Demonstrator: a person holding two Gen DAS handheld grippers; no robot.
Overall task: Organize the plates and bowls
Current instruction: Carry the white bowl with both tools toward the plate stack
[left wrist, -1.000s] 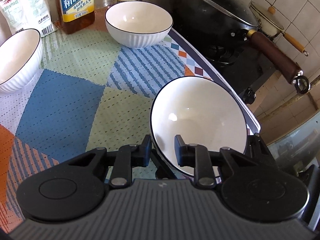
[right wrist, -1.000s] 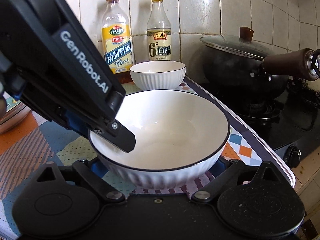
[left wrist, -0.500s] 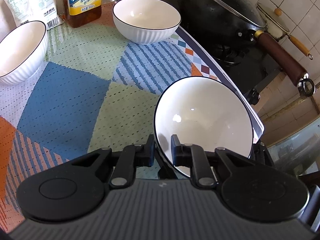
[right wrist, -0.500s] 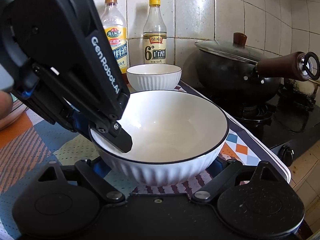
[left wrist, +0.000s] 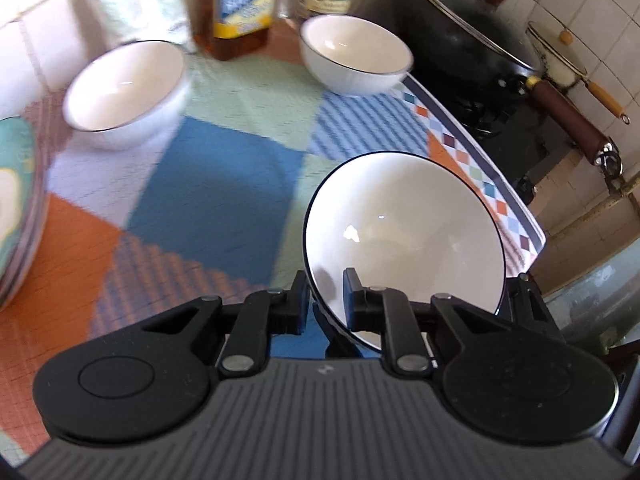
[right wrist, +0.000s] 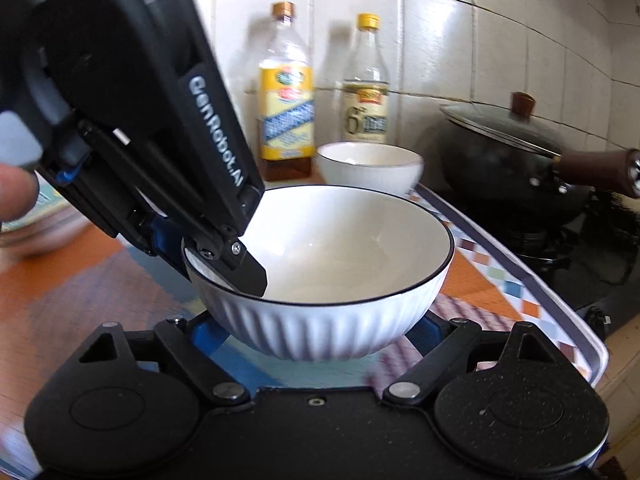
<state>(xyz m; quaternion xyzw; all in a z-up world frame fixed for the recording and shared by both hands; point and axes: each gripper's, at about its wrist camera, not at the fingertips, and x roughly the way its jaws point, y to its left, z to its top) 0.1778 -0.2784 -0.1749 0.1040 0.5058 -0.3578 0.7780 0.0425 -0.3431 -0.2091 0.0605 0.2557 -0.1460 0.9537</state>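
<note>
The left gripper (left wrist: 325, 300) stays pinched on the near rim of the white ribbed ceramic bowl with a thin dark rim line (left wrist: 404, 248), one finger inside the wall and one outside, and in the last second this bowl has come up off the patterned blue, green and orange table mat (left wrist: 224, 184): in the right wrist view its base now hangs above the mat, where a moment ago it sat low. The left wrist view has also swung leftwards, bringing a second white bowl at the left (left wrist: 124, 92) closer to centre and a stack of teal-patterned plates (left wrist: 16, 216) into the left edge. The right gripper (right wrist: 316, 344) sits low beneath and around the lifted bowl with its fingers spread wide, holding nothing. A third white bowl (left wrist: 356, 54) stands at the back beside the yellow-labelled sauce bottle (left wrist: 240, 4), near the black lidded wok (left wrist: 468, 36). The lift and leftward swing suggest the carried bowl is heading to nest into the left bowl; a one-sided rim pinch could let it tilt or slip.
</note>
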